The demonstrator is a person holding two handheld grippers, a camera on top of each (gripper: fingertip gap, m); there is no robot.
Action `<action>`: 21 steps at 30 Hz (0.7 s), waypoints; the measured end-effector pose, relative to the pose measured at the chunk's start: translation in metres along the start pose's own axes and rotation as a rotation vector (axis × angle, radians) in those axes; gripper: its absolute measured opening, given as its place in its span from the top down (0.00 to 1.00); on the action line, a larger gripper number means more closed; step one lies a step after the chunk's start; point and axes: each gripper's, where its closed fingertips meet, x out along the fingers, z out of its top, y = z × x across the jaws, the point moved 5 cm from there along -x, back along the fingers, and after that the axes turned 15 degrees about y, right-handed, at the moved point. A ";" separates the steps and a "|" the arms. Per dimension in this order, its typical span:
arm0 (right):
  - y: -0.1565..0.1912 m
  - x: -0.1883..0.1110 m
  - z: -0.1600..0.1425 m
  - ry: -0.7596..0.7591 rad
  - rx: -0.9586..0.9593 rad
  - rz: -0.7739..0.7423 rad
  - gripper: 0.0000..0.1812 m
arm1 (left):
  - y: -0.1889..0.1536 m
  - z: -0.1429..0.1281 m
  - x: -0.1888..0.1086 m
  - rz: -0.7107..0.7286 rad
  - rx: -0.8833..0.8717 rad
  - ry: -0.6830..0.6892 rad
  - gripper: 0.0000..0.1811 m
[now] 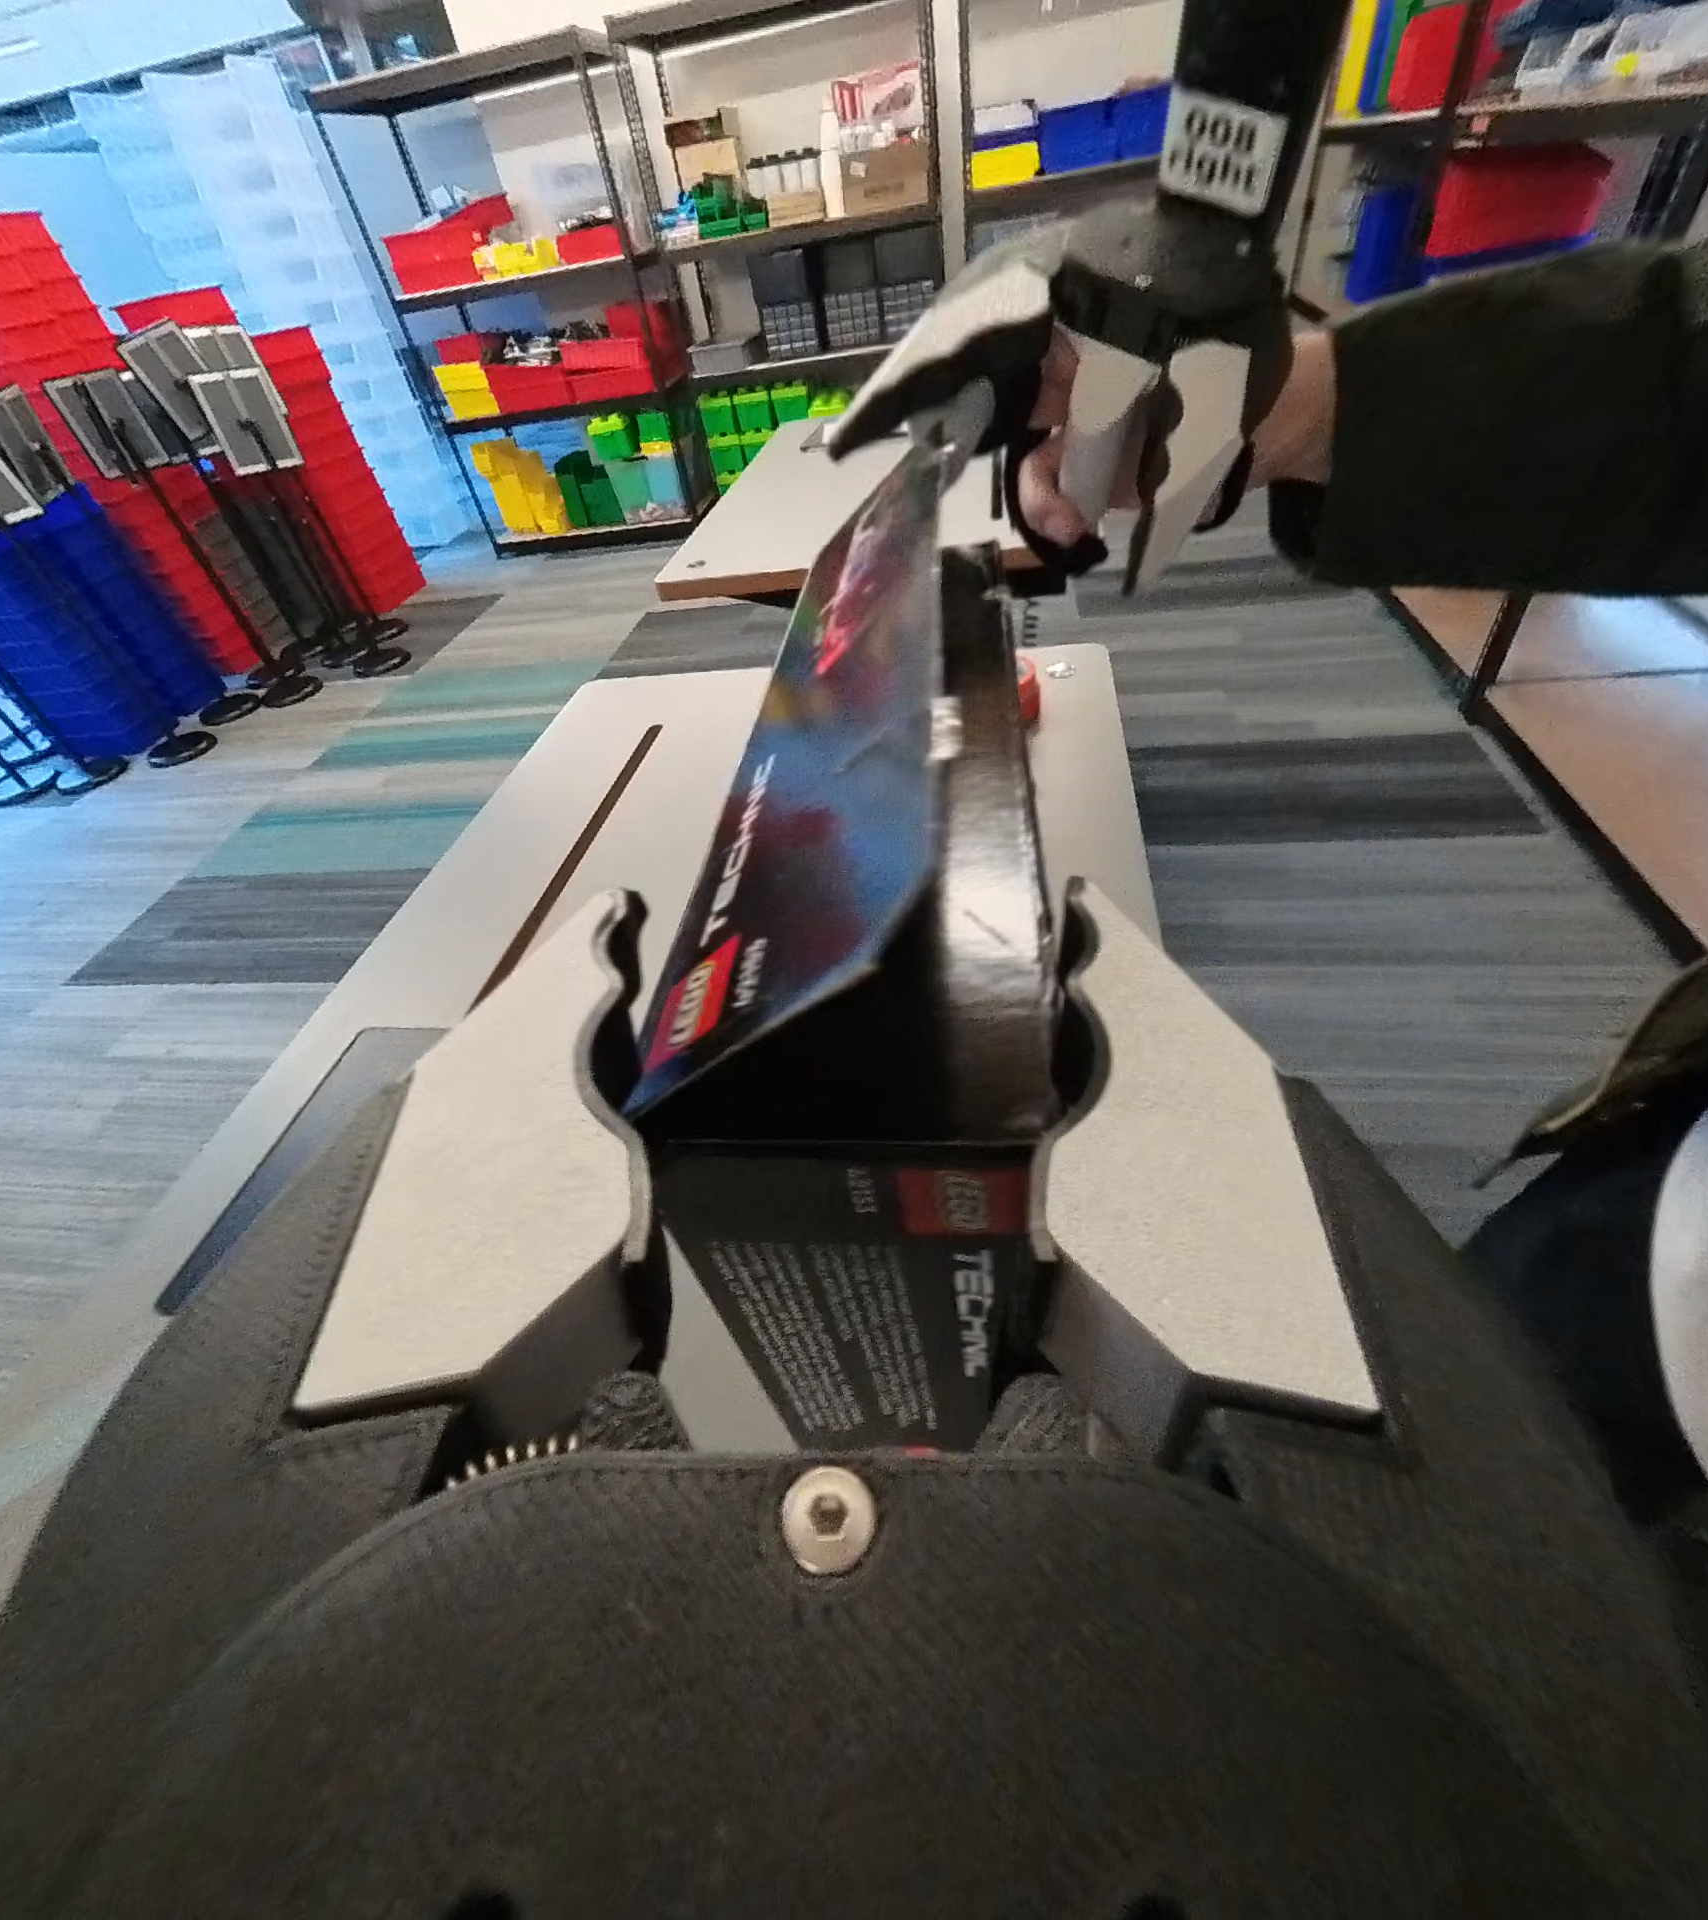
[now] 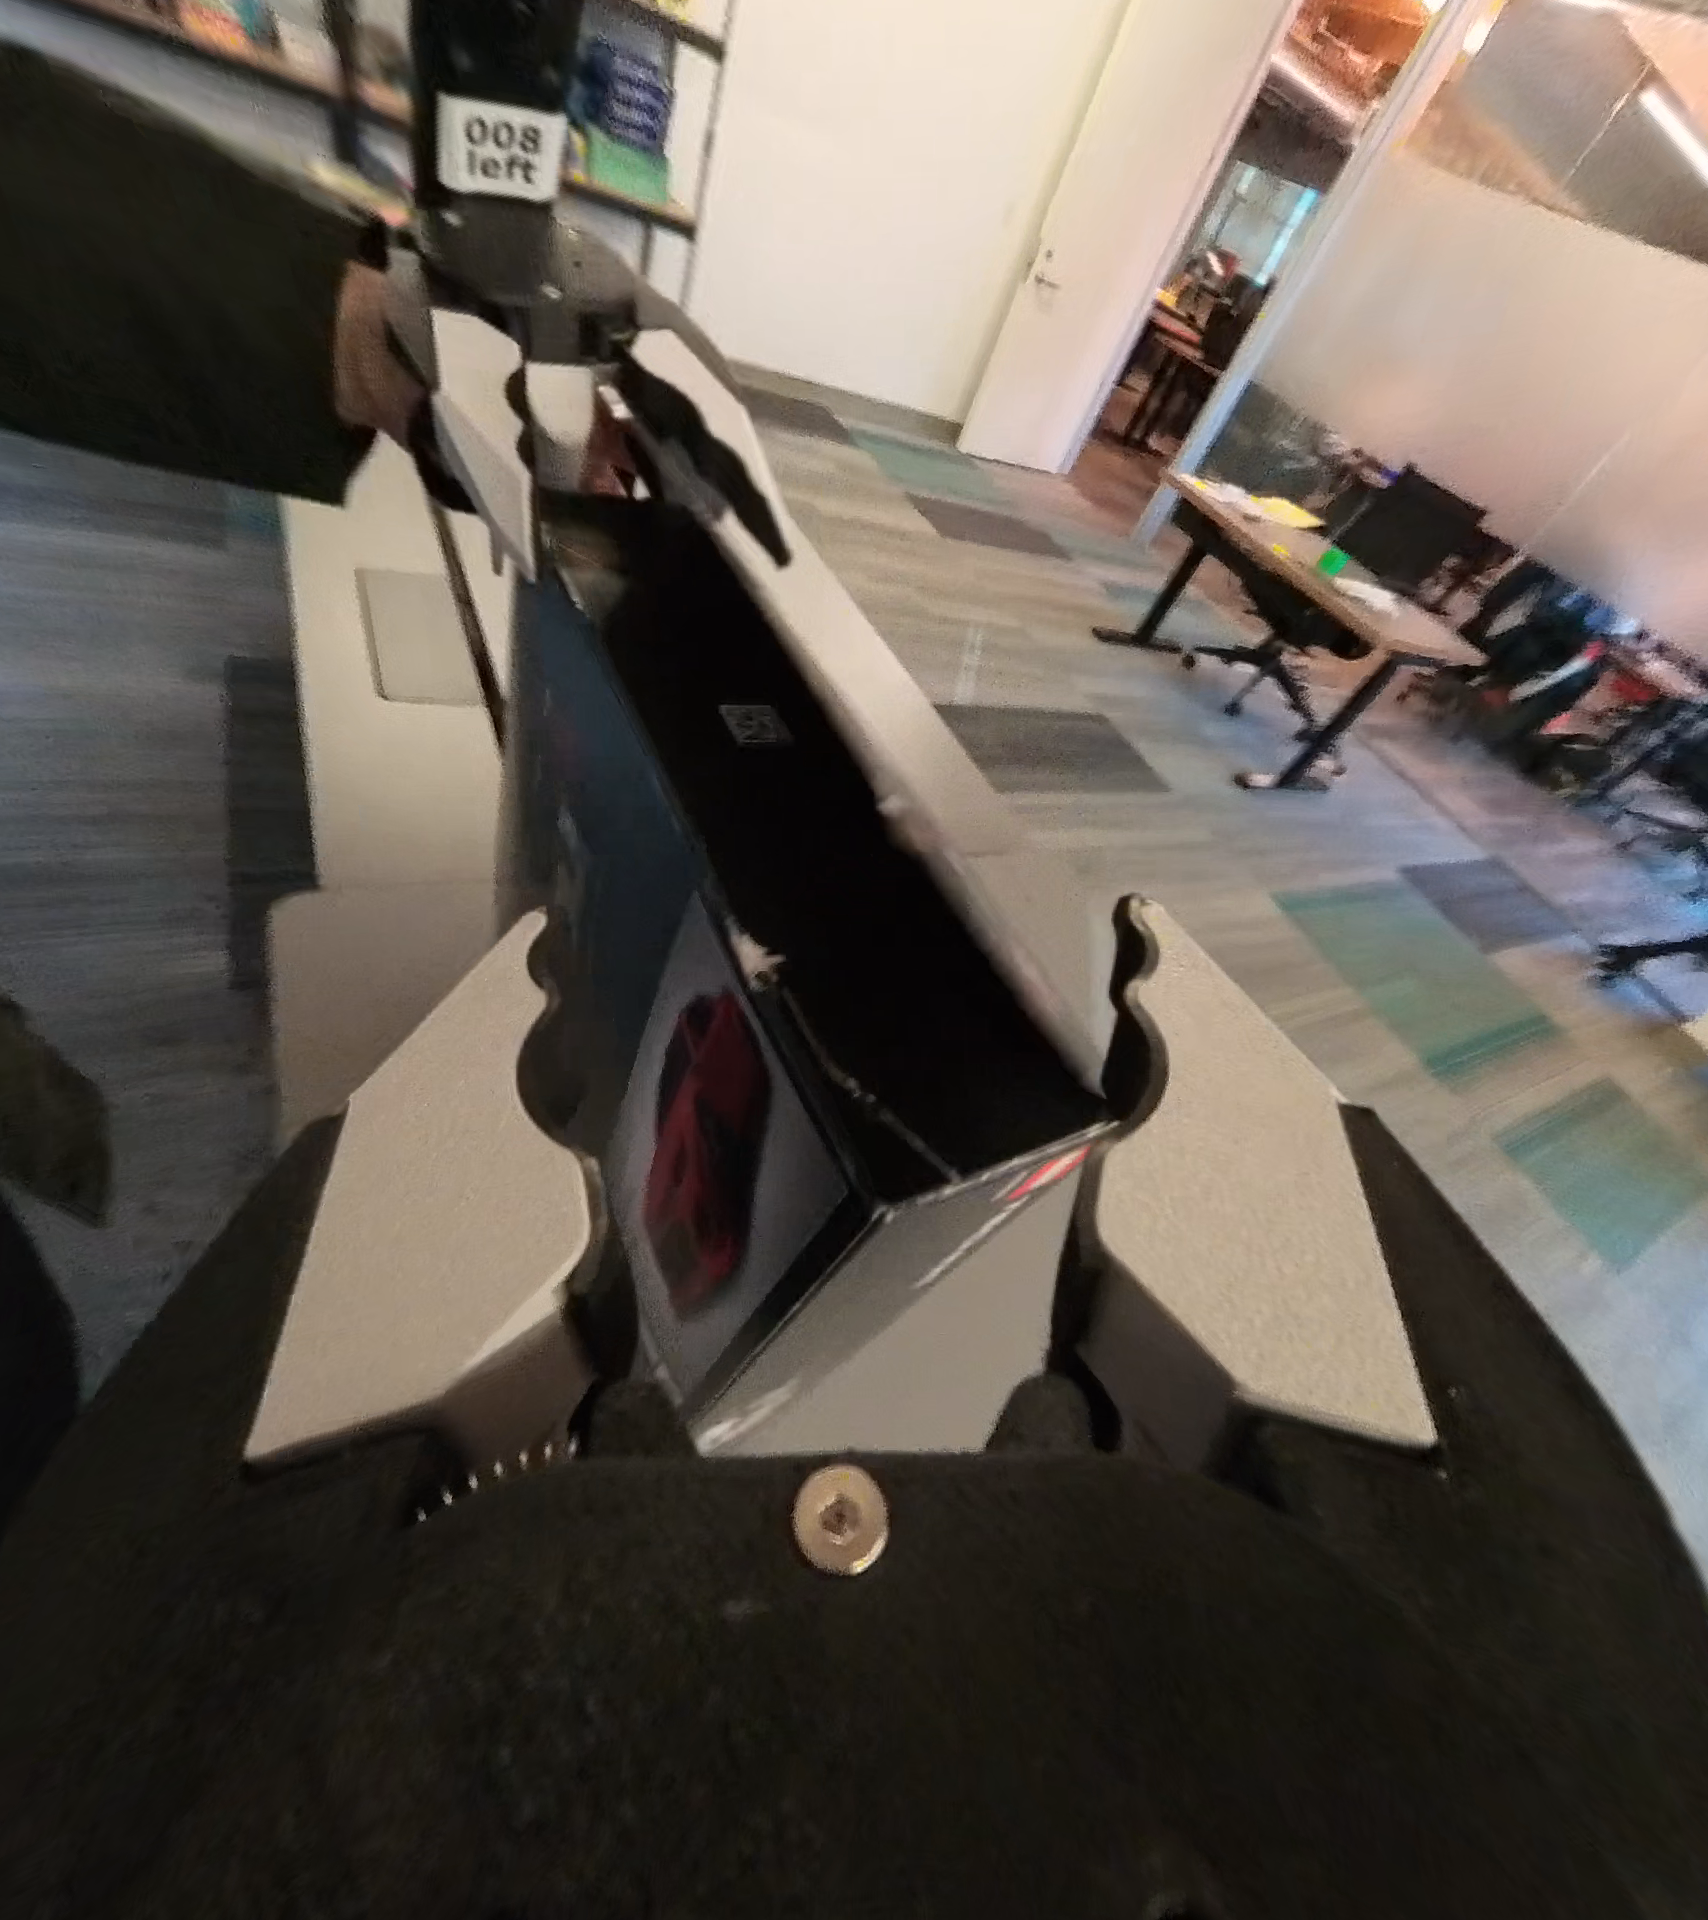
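A long black cardboard toy box [image 1: 985, 831] is held lengthwise over a grey table [image 1: 476, 935], with one gripper at each end. Its printed lid flap [image 1: 808, 790] stands open and leans to the left. My left gripper [image 1: 850, 1008] is shut on the near end of the box. My right gripper [image 1: 1026, 436] shows at the far end, around that end of the box and flap, held by a hand in a dark sleeve. In the right wrist view my right gripper [image 2: 839, 1039] is shut on its end of the box [image 2: 829, 883], whose inside looks dark. The left gripper [image 2: 559, 436] shows at the far end.
Red crates [image 1: 19, 312] and blue crates [image 1: 50, 623] are stacked at the left behind several sign stands [image 1: 206, 416]. Shelves of coloured bins [image 1: 569, 364] line the back. A second table [image 1: 777, 520] stands beyond. A desk with chairs [image 2: 1317, 603] stands to the right.
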 end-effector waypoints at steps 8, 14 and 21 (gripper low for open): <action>0.031 0.020 0.016 0.214 -0.370 -0.087 0.72 | -0.009 -0.001 -0.001 -0.022 0.024 -0.087 0.58; 0.019 0.045 0.000 0.223 -0.499 -0.159 0.78 | -0.011 -0.008 -0.007 -0.042 -0.114 -0.178 0.60; -0.009 0.067 0.000 0.187 -0.456 -0.053 0.76 | -0.037 0.000 0.005 0.021 -0.136 -0.227 0.59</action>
